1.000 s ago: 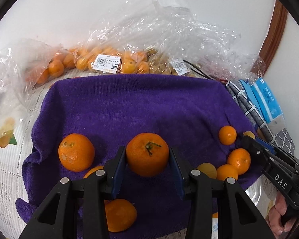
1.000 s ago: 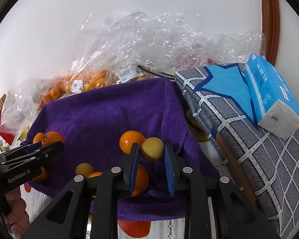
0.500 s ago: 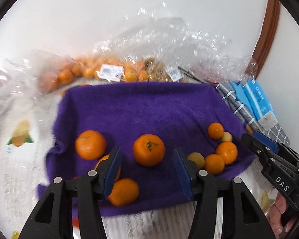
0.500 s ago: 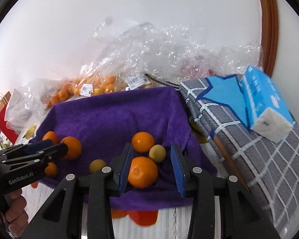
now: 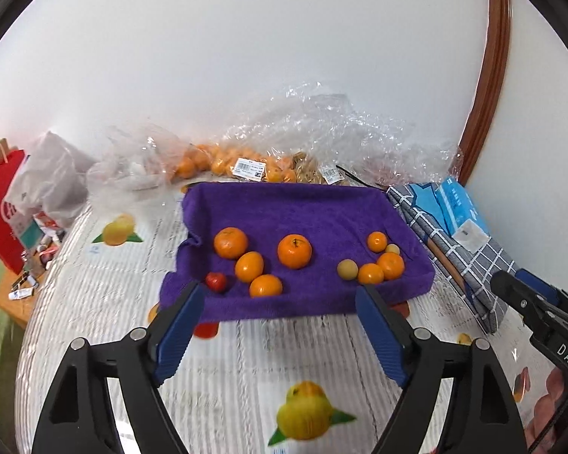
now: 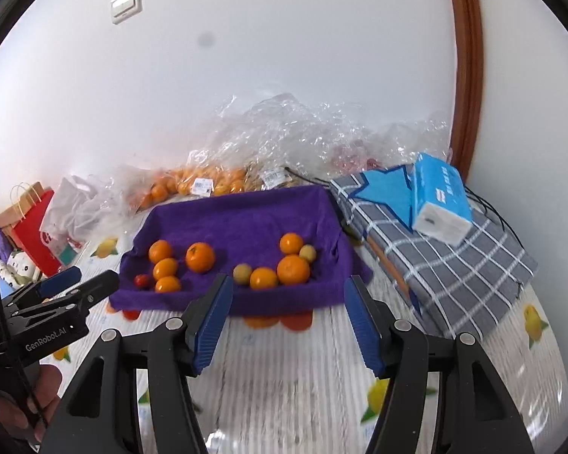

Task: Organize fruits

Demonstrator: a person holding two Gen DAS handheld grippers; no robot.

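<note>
A purple towel-lined tray (image 5: 295, 204) holds two clusters of fruit. On its left lie large oranges (image 5: 294, 251) and a small red fruit (image 5: 216, 281). On its right sit small oranges (image 5: 390, 265) and yellowish fruits (image 5: 347, 269). My left gripper (image 5: 280, 291) hovers back from the tray's front edge, its jaws opening with nothing between them. My right gripper (image 6: 289, 282) hangs in front of the small-fruit cluster (image 6: 293, 268), its jaws opening too and empty. Each gripper shows at the edge of the other's view.
Clear plastic bags of oranges (image 5: 223, 162) lie against the wall behind the tray. A grey checked cloth bundle (image 6: 447, 265) with a blue tissue pack (image 6: 441, 198) sits to the right. A red paper bag (image 5: 0, 204) stands far left. The tablecloth (image 5: 284, 359) bears fruit prints.
The left gripper let go of a large orange and the right let go of a yellowish fruit. Both opened wide and drew back and up from the tray.
</note>
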